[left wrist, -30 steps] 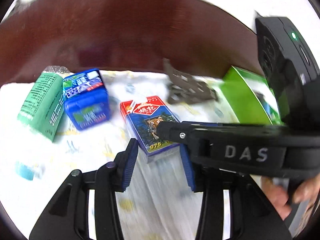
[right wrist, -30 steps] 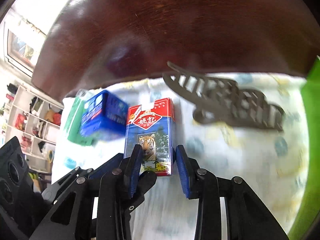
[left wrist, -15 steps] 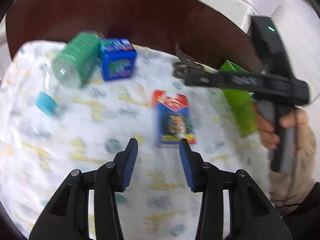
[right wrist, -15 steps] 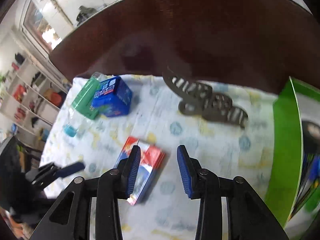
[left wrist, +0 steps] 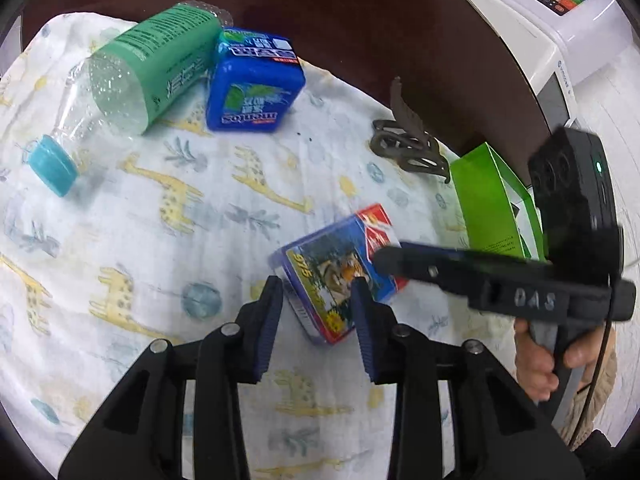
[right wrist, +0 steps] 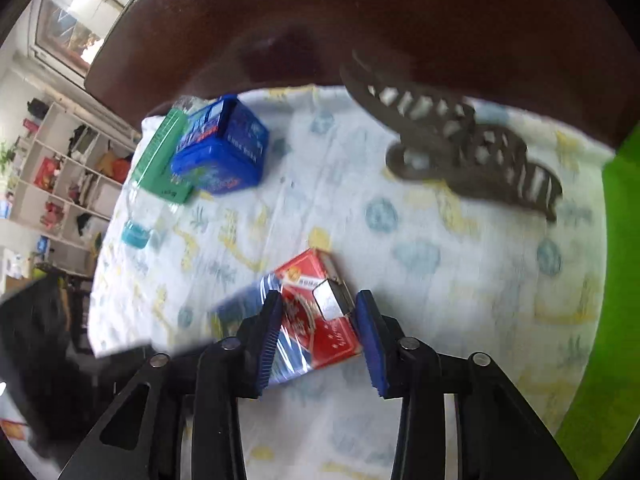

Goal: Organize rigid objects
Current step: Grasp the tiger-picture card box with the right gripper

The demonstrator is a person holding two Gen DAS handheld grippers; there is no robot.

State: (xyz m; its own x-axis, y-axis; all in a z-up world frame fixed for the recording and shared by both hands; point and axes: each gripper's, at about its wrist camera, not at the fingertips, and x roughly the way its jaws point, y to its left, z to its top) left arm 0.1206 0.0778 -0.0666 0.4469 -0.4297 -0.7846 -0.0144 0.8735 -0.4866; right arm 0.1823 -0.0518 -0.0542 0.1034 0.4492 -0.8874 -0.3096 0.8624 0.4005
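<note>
Step in hand looks like a two-gripper pickup of the playing-card box [left wrist: 340,268], lying flat near the middle of the giraffe-print cloth [left wrist: 160,216] on the dark wood table [left wrist: 360,20]. To do it well, I'd square each gripper to the box's long sides before squeezing: the box sits skewed to both, and its shiny wrap may slip. Left gripper [left wrist: 316,312]: jaws closing, narrow gap, the box's near corner between the pads, but pad contact is not clear, so it reads as not yet gripping. Right gripper [right wrist: 318,332]: jaws closing too, the red end of the box between its pads, left pad at or very near the wrap, right pad just beside the edge; no firm clamp visible. Elsewhere: green-label bottle [left wrist: 152,68] lying down, touching the blue mints tub [left wrist: 254,84] at the far left; brown hair claw clip [right wrist: 460,148] far right; green carton [left wrist: 492,200] at the right edge.
</note>
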